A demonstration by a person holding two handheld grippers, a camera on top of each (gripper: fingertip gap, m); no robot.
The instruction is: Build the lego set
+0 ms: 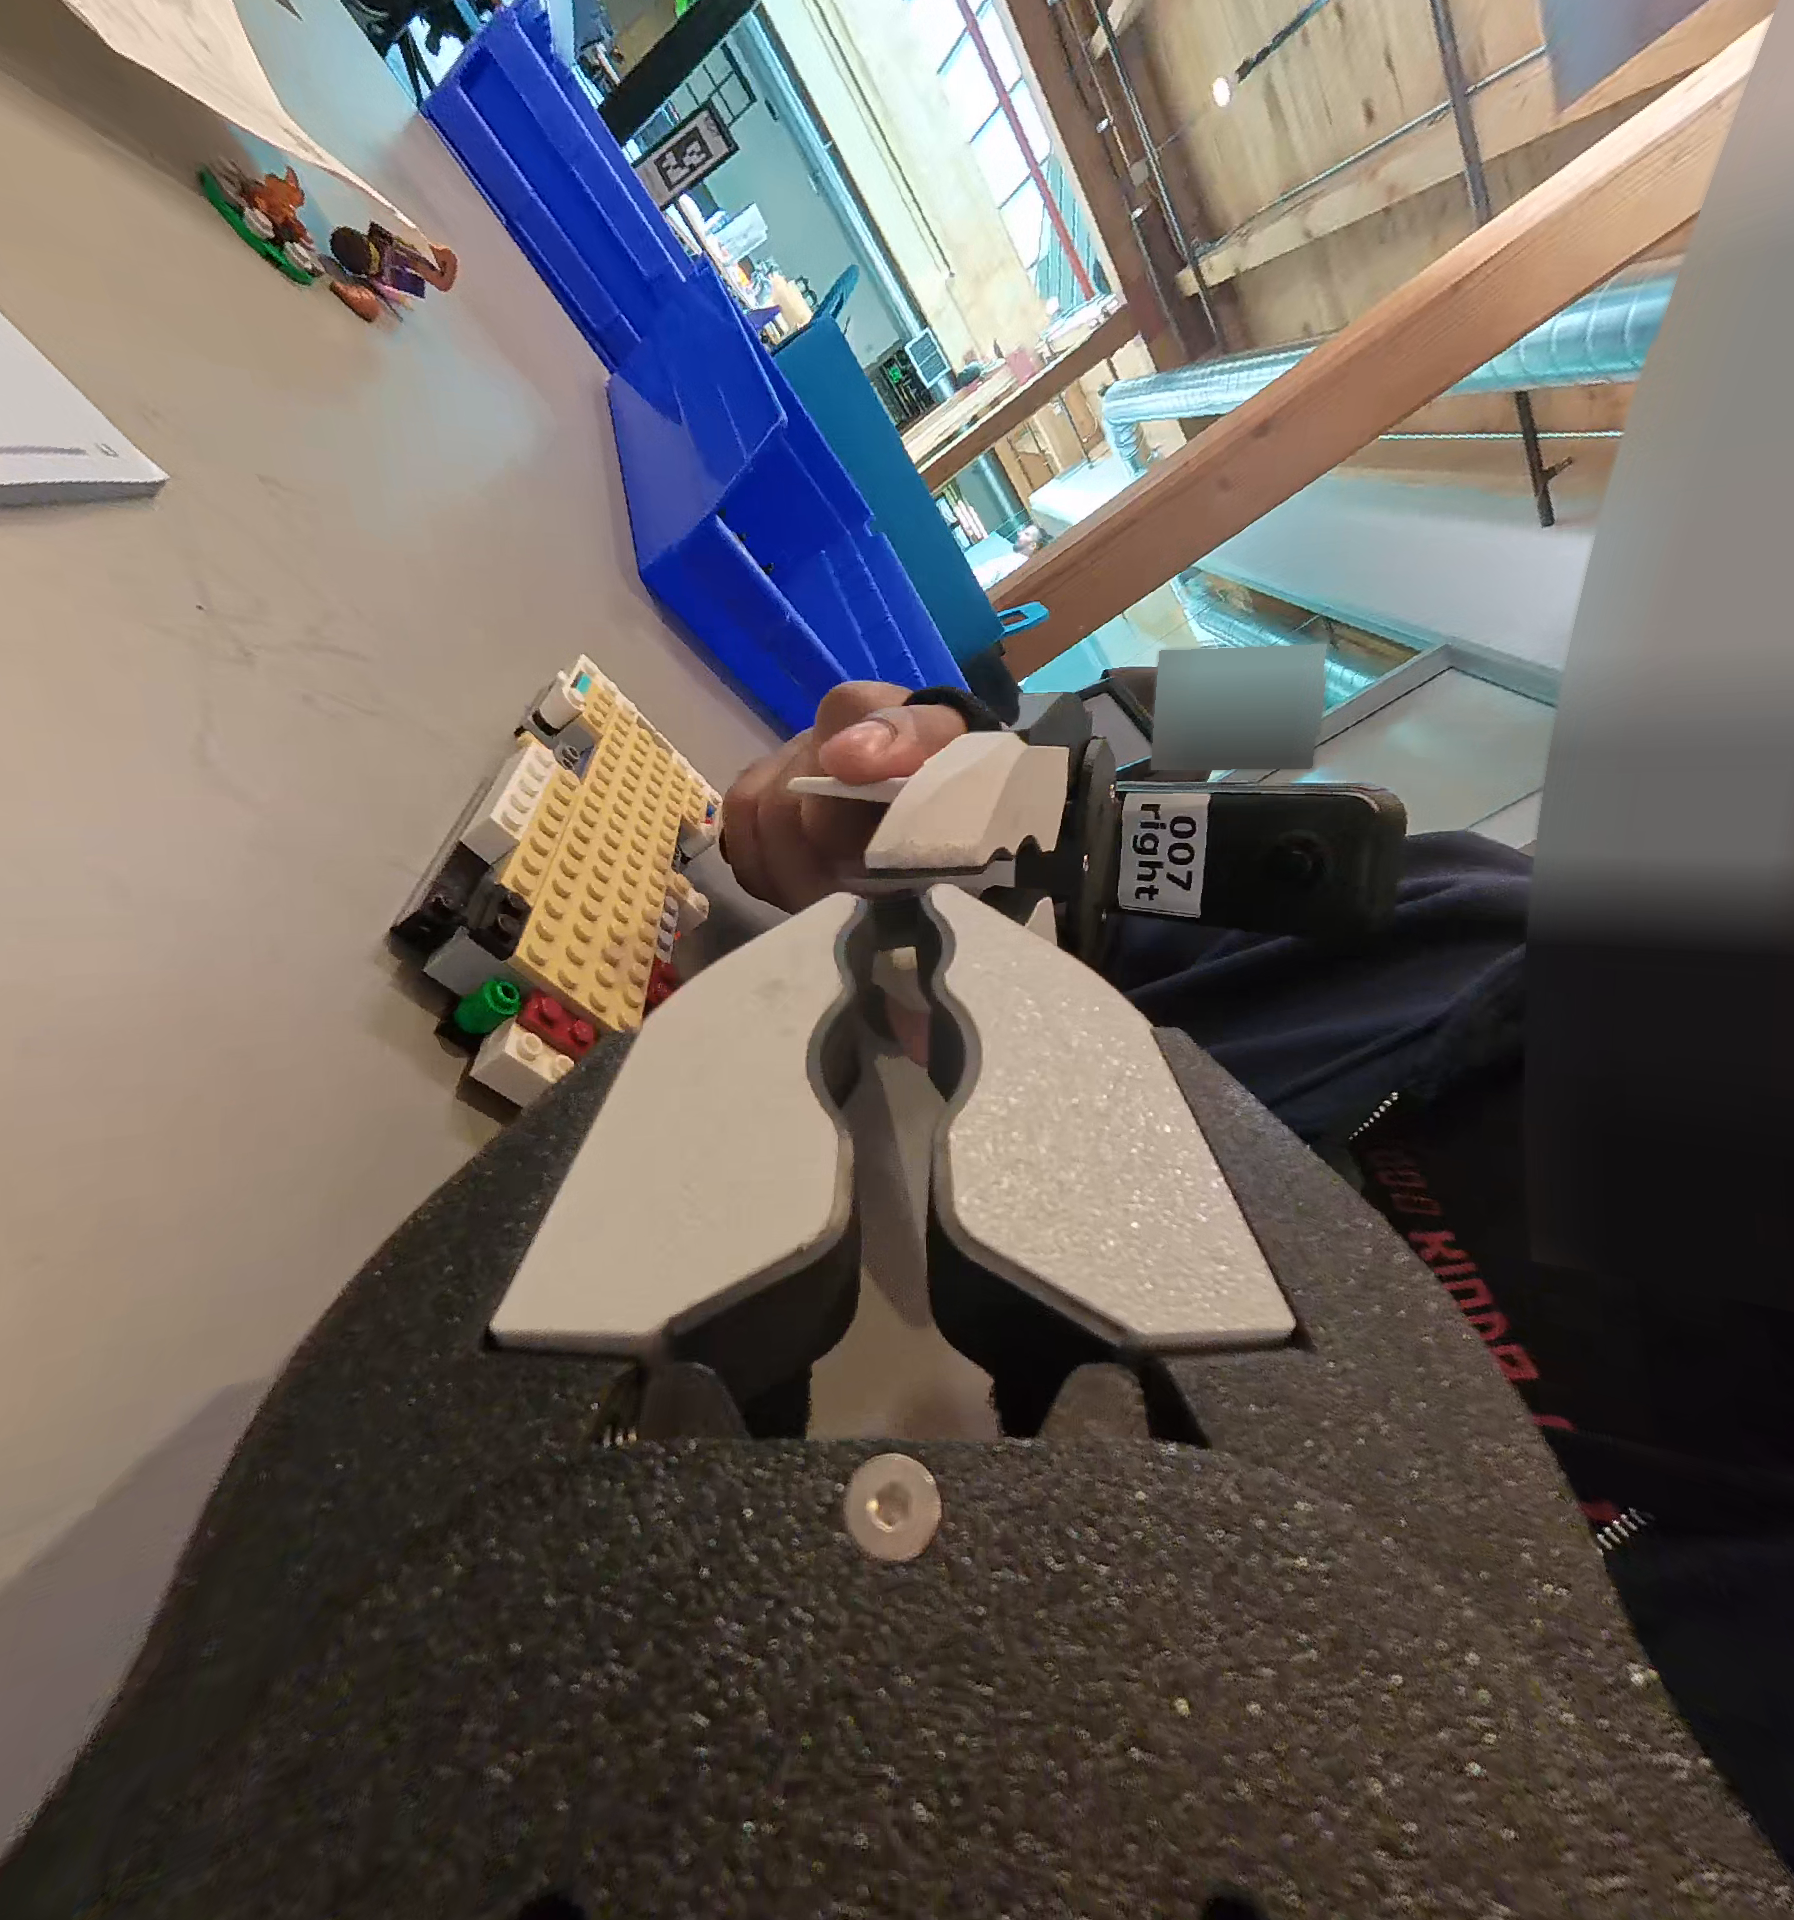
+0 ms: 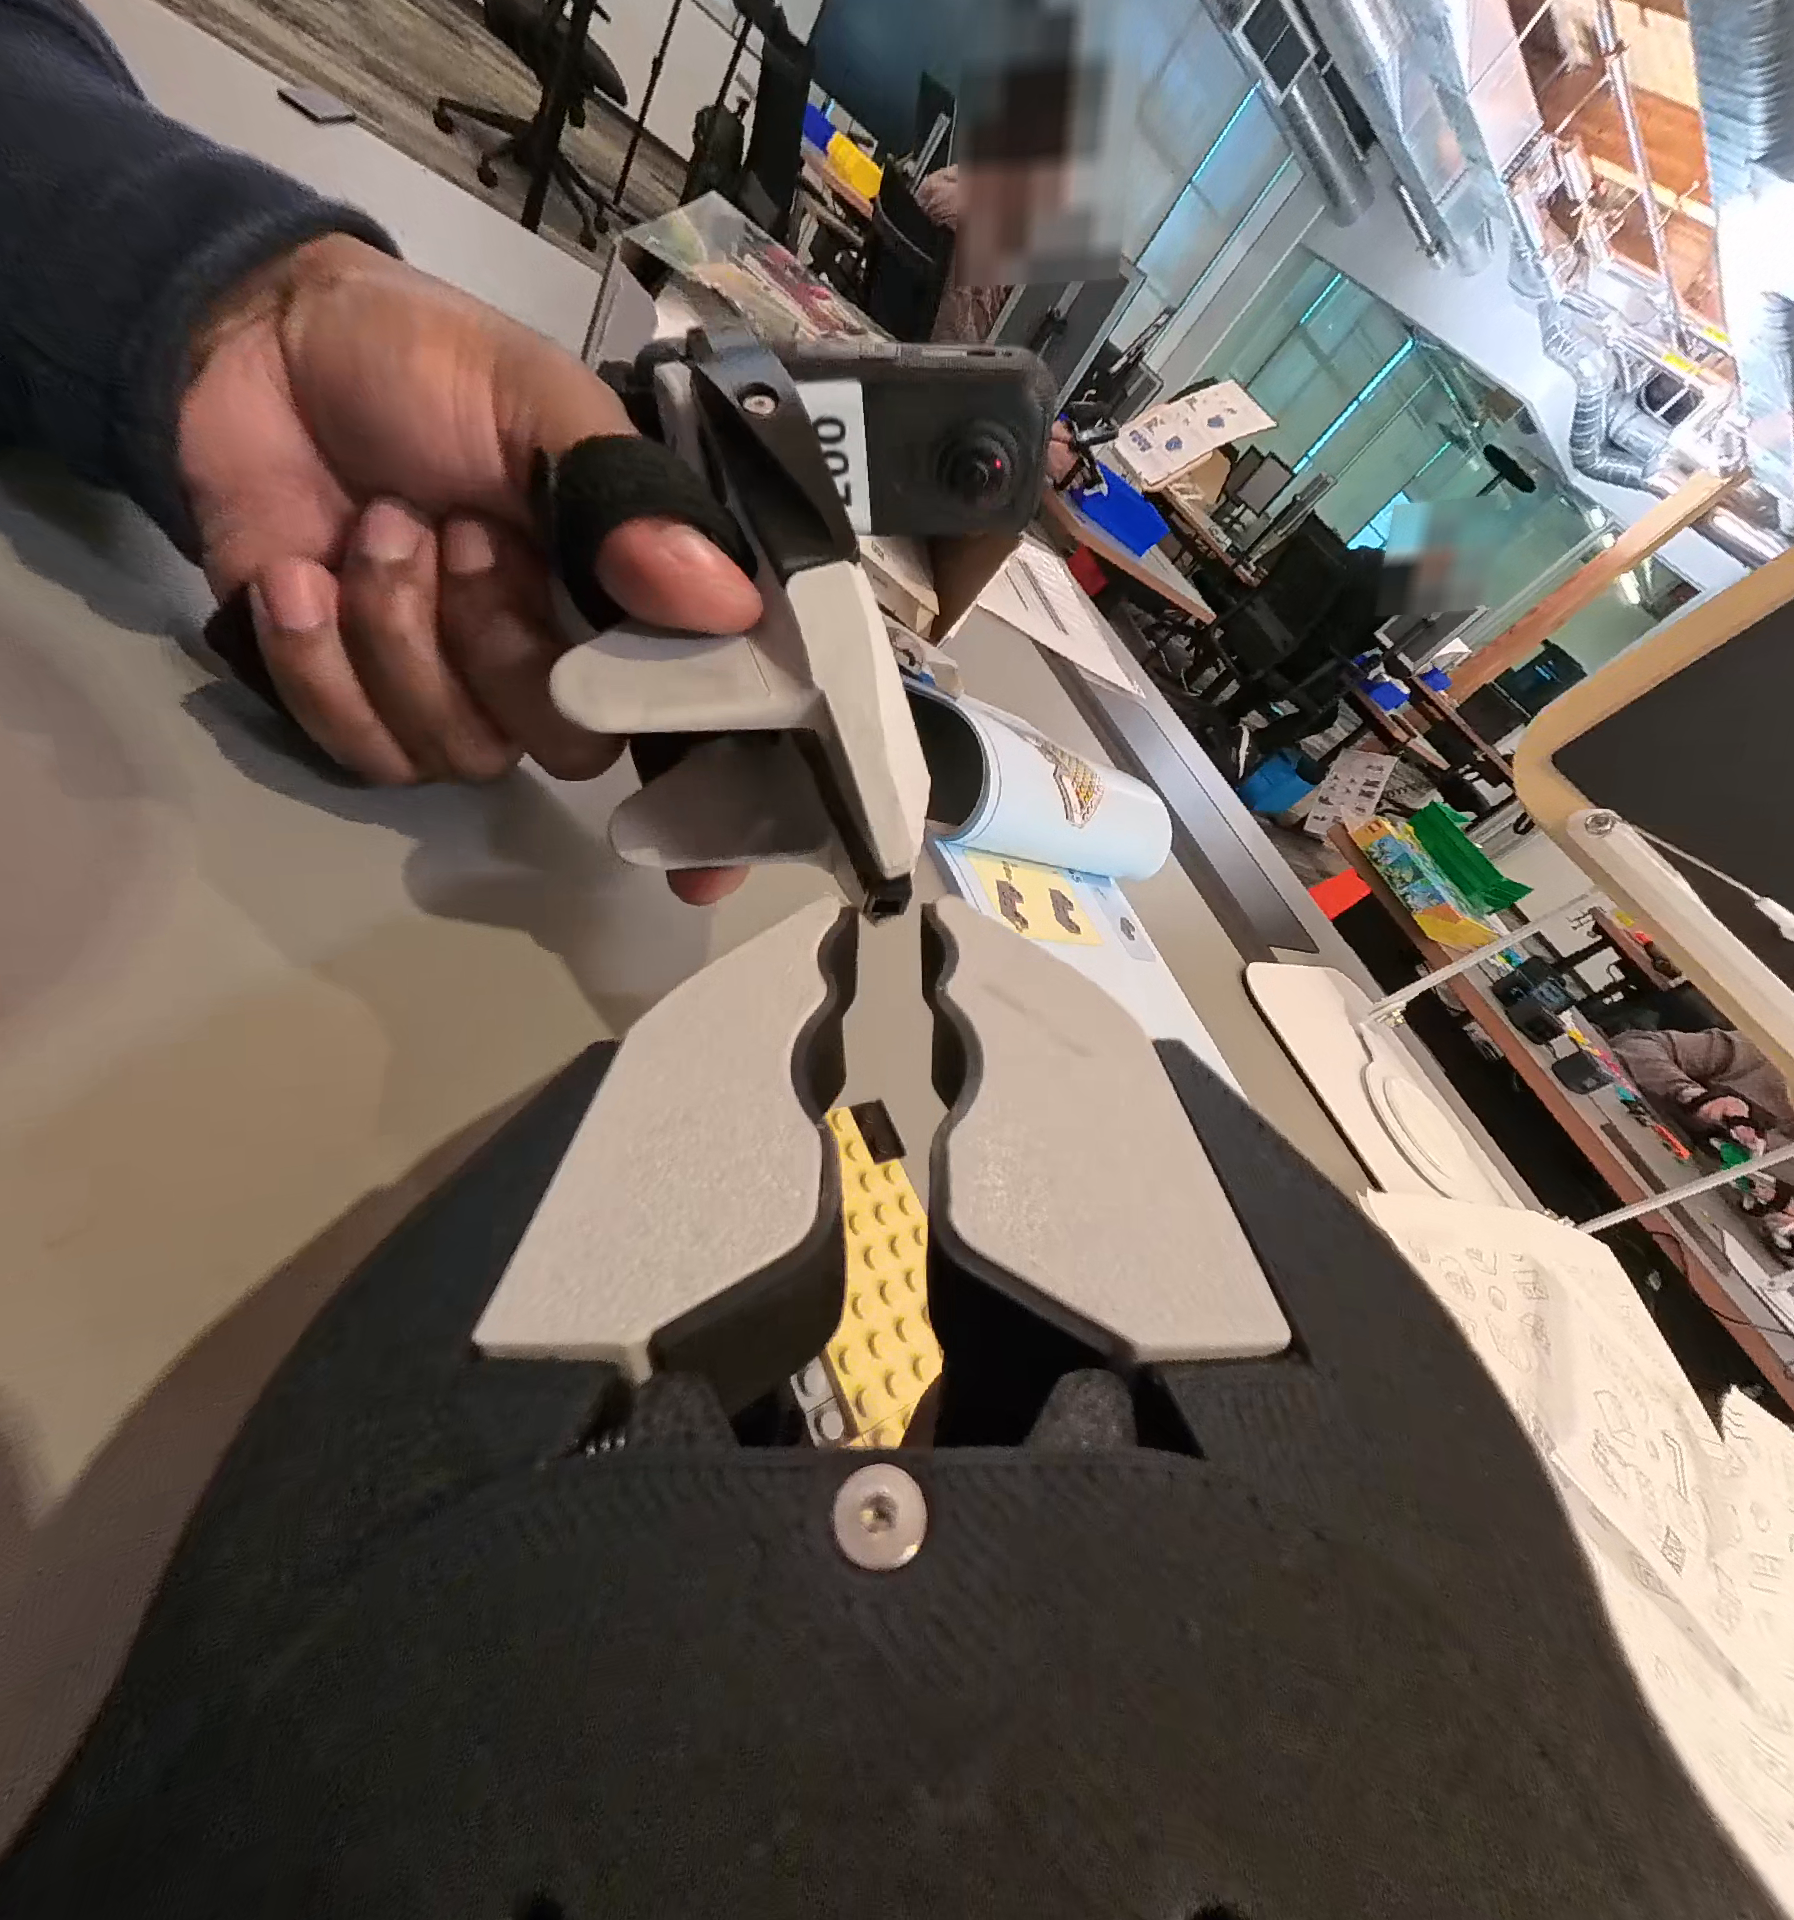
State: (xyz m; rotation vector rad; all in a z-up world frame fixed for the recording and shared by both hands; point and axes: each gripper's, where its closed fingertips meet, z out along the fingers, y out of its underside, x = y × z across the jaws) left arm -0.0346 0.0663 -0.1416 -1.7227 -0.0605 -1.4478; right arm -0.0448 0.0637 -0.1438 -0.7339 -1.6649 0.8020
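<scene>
Where the left wrist view looks along its own fingers, we see the left gripper (image 1: 893, 920) closed on a small black piece (image 1: 885, 916), tips pinched at its sides. The right gripper (image 1: 934, 831) comes in from the side away from the tan brick build (image 1: 602, 862), its tips meeting the same piece, and a hand (image 1: 799, 821) wraps its handle. We can't judge its opening from this angle. The build lies flat on the grey table (image 1: 249, 727), just beside both sets of tips, with white, black, red and green bricks along its edge. Blue bins (image 1: 727, 436) stand just beyond the build, and small toy figures (image 1: 353, 239) lie well apart from it.

Over in the right wrist view, the right gripper (image 2: 888, 920) stands slightly open. The black piece (image 2: 888, 902) sits between its tips with a thin gap on each side, so it isn't gripped. The left gripper (image 2: 877, 831) points down at it, clamped on the piece, with the left hand (image 2: 384, 520) on the handle. Part of the build (image 2: 882, 1278) shows through the slot between the right fingers, below both grippers. An open booklet (image 2: 1059, 800) with a curled page lies beyond the build.
</scene>
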